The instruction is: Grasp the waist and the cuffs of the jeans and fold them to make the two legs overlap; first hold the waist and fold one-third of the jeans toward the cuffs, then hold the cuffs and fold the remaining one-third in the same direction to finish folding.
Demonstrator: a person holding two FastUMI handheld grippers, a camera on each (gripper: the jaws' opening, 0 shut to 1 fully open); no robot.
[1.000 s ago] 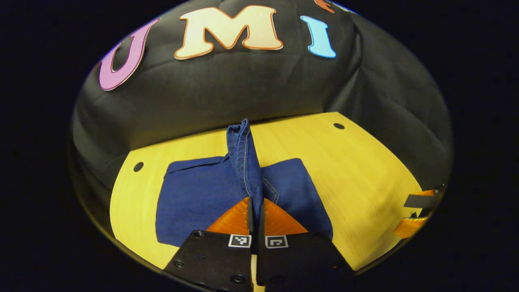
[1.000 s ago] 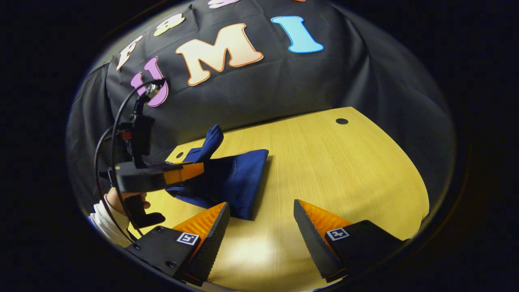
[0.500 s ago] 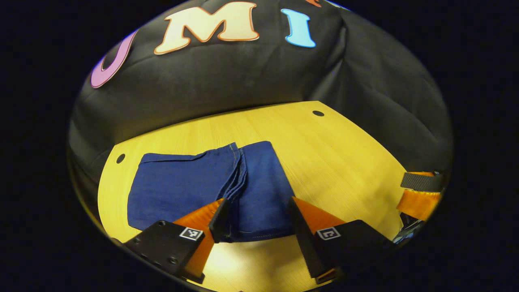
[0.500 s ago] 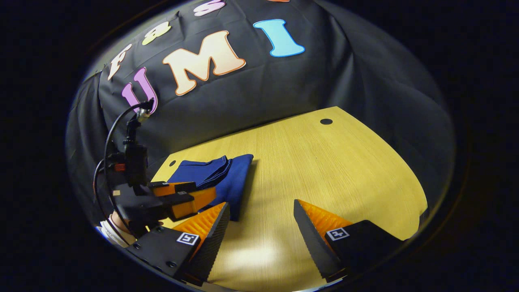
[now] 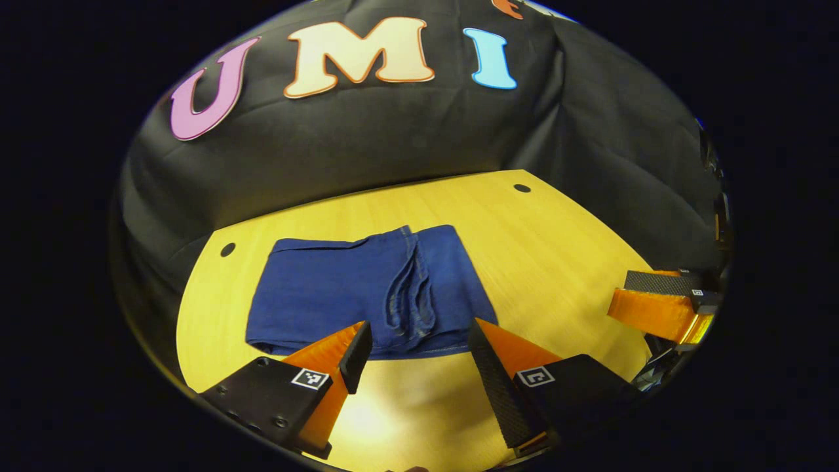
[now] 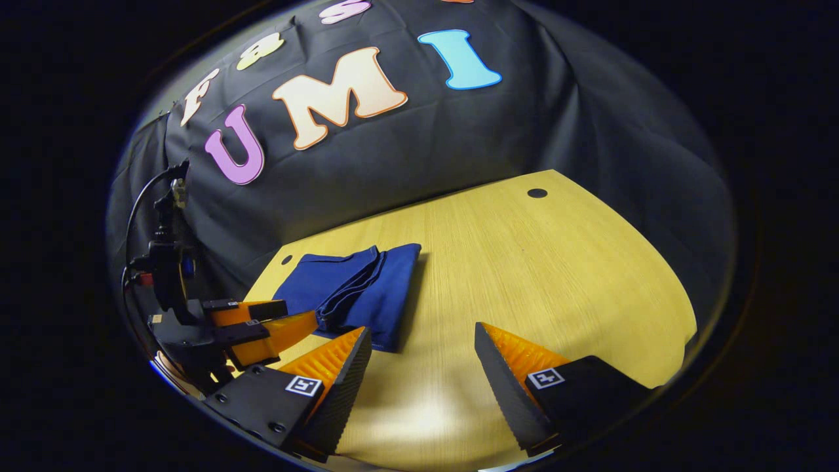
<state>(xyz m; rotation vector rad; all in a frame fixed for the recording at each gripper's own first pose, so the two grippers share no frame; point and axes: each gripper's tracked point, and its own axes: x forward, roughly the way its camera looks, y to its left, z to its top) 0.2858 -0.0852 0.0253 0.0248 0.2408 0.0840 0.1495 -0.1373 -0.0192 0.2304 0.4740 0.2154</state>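
Observation:
The dark blue jeans [image 5: 367, 288] lie folded into a compact rectangle on the yellow wooden table [image 5: 564, 242], with the cuff layers stacked on top near the middle. My left gripper [image 5: 416, 341] is open just in front of the jeans' near edge, holding nothing. In the right gripper view the folded jeans [image 6: 357, 288] rest at the table's left, and my right gripper [image 6: 423, 357] stands open over bare table to their right. The left gripper [image 6: 269, 324] appears there at the left, close to the jeans' near edge. The right gripper [image 5: 662, 301] appears at the far right of the left gripper view.
The table [image 6: 557, 262] has small dark holes [image 5: 522, 188] near its back corners [image 5: 227, 250]. The black cloth wall [image 5: 367, 151] rises right behind the table. A cable [image 6: 154, 196] loops above the left gripper's body.
My left gripper opened and let go of the cuffs, which dropped flat onto the folded jeans. It then drew back a little toward the near edge. The right gripper stayed open.

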